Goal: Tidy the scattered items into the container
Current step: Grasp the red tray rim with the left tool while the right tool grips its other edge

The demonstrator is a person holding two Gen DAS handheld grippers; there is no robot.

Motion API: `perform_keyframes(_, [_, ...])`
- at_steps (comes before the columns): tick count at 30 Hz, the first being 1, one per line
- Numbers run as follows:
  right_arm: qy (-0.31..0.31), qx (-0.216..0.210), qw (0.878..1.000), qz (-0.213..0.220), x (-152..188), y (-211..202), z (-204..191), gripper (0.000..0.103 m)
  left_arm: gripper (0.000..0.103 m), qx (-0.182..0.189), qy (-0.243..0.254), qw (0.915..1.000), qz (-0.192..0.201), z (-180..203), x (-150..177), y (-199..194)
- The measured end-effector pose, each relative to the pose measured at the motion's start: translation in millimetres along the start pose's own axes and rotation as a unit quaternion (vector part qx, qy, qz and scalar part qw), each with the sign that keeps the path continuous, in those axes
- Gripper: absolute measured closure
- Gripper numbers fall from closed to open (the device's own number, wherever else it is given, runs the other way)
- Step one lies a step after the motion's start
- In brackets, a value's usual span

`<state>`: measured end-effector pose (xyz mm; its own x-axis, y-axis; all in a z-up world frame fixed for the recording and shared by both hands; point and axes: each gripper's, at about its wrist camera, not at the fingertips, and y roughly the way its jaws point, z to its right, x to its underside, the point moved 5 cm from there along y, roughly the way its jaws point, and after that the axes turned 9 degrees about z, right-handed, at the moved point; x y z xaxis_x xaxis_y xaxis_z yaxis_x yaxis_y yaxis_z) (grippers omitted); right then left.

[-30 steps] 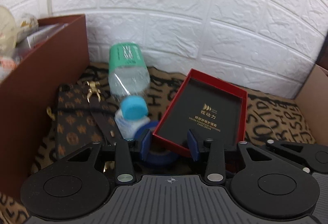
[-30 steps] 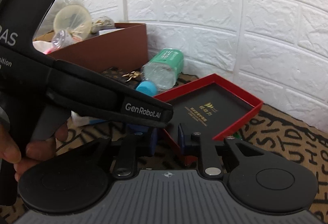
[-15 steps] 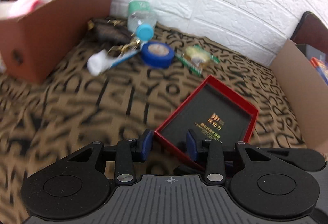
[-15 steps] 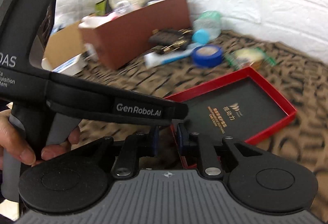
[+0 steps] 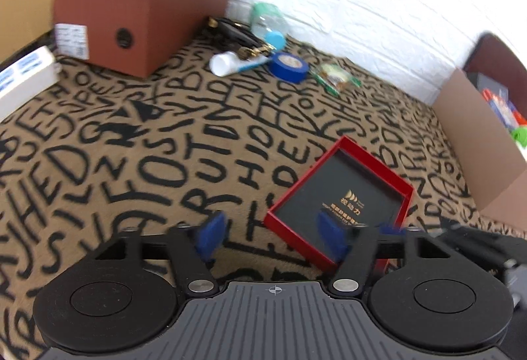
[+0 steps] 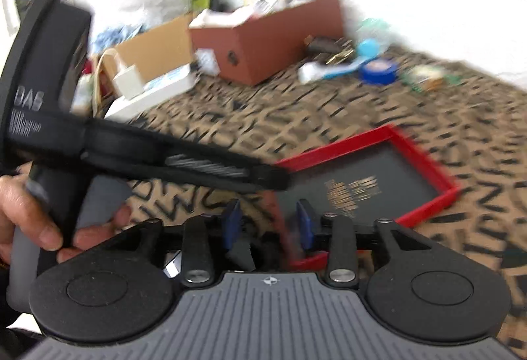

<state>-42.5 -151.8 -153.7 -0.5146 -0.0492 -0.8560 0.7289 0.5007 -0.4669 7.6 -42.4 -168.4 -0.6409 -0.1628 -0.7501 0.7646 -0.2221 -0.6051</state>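
Both grippers released — left gripper [image 5: 268, 236] wide apart, right gripper [image 6: 267, 223] parted over the near rim of the red tray [image 5: 342, 195], now flat on the table; next: collect the tape roll [image 5: 289, 66] cluster into it.

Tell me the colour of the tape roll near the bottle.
Blue tape roll, clearest in the left wrist view.

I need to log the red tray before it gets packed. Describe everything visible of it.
The red tray is a shallow rectangular lid-like box, apparently cardboard, with raised red walls and a black inside printed with a gold logo and text. It faces open side up, turned diagonally over the lettered cloth. The open left gripper has one finger at its near corner; whether anything grips it is unclear.
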Motion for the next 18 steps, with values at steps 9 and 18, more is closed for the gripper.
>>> perform_keyframes(9, [0.011,0.141,0.989,0.036,-24.3,-4.5,70.7,0.052,0.034,0.026,0.024,0.9987,-0.036,18.2,14.6,3.4])
perform_keyframes(18, [0.031,0.165,0.986,-0.011,-5.8,18.4,101.8,0.081,0.074,0.028,0.028,0.9985,-0.039,26.0,17.3,19.0])
